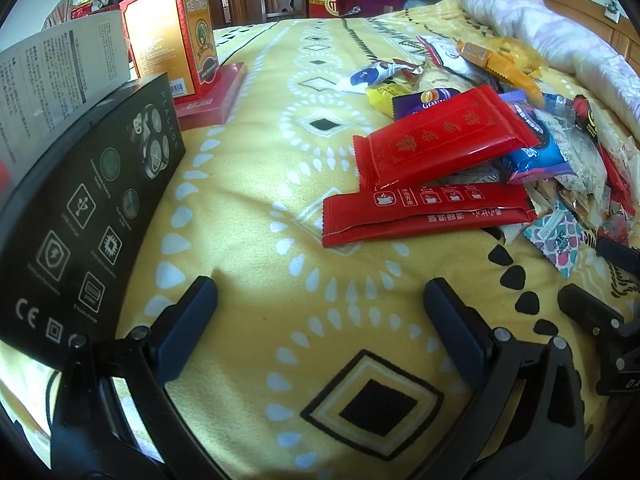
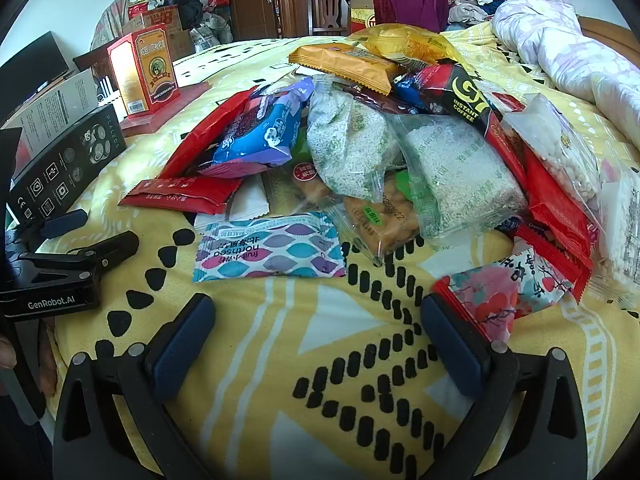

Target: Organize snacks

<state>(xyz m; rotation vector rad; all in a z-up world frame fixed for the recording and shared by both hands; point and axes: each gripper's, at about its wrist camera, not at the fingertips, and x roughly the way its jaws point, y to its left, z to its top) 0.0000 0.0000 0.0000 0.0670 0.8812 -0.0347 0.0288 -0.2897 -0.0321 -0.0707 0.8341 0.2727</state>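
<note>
I have both tools low over the yellow patterned bedspread (image 1: 248,216), and neither has anything in it: the left gripper (image 1: 320,304) stands wide open over bare cloth, and the right gripper (image 2: 318,322) is spread just as wide, with nothing between its pads. The snack pile (image 2: 384,136) lies ahead of the right tool and off to the right of the left one, a loose heap of sealed packets lying across one another. I judge all of it light and crinkly, and the glossy film likely slippery, so I would pinch a crimped end seam or a flat edge and not the puffed middle. The long red sachet (image 1: 424,212) lies flat at the near edge of the heap, nearest my left tool; it looks thin and limp, so it may droop from one end. The purple and teal patterned packet (image 2: 270,246) lies flat and alone before the right tool, an easy first pick by its near edge. The clear bags of puffed rice bars (image 2: 352,148) look brittle, so I would grip those gently. Boxes, among them a black box (image 1: 84,216), stand to the left.
</note>
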